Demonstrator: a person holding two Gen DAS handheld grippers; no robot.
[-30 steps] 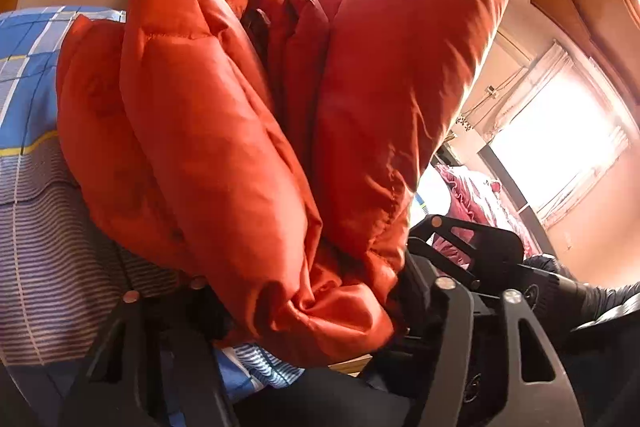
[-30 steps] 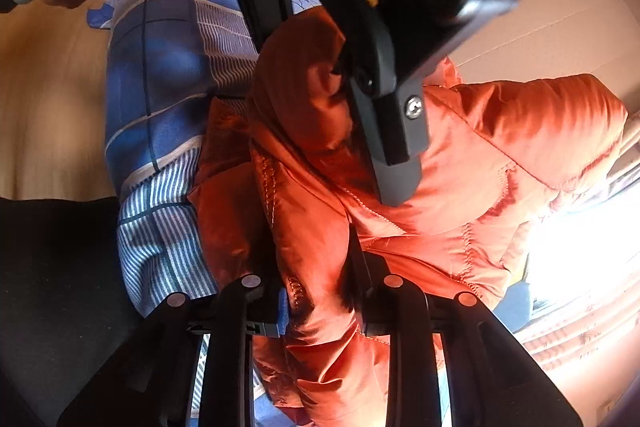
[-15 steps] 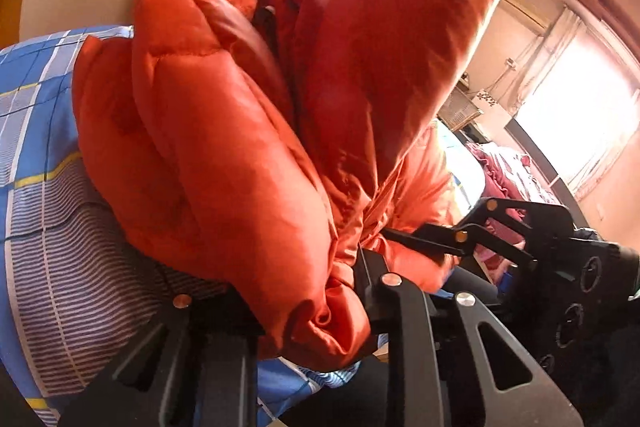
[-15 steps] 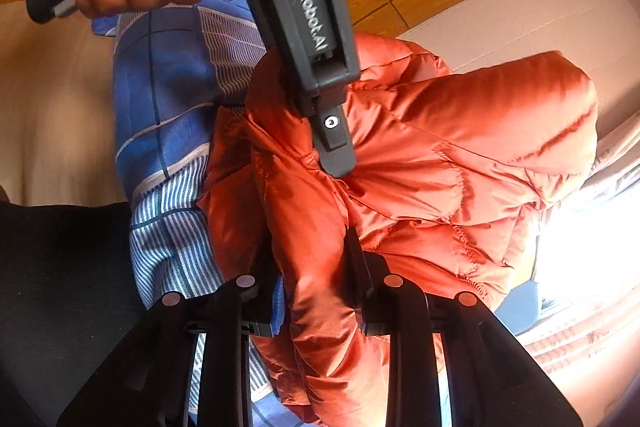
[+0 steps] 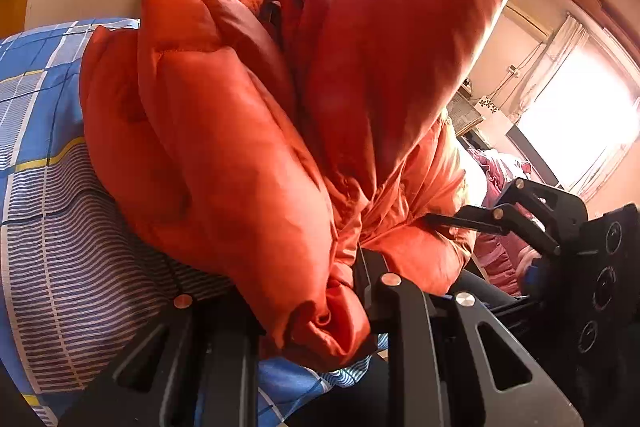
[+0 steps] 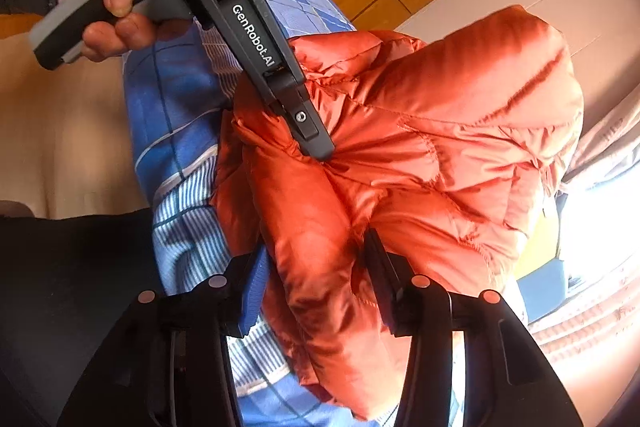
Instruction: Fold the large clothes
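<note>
Orange down jacket (image 5: 248, 131) bunched into thick rolls on the bed's blue plaid sheet (image 5: 44, 187), long axis running straight ahead from both sets of jaws, bulk rising up and away from them. Left gripper (image 5: 320, 303) clenched on the nearest rolled hem, fabric squeezed tight between the pads. Right gripper (image 6: 316, 279) just beside it, jaws just now widening, a fat fold still sitting between them, the blue pad on one side looking clear of the cloth, contact on the other pad hard to tell. Seen from the right wrist, left tool reaching in from above, its tip pressed into the padding. Left nearer to a firm hold — likely the anchor — right free to shift along the fold.
</note>
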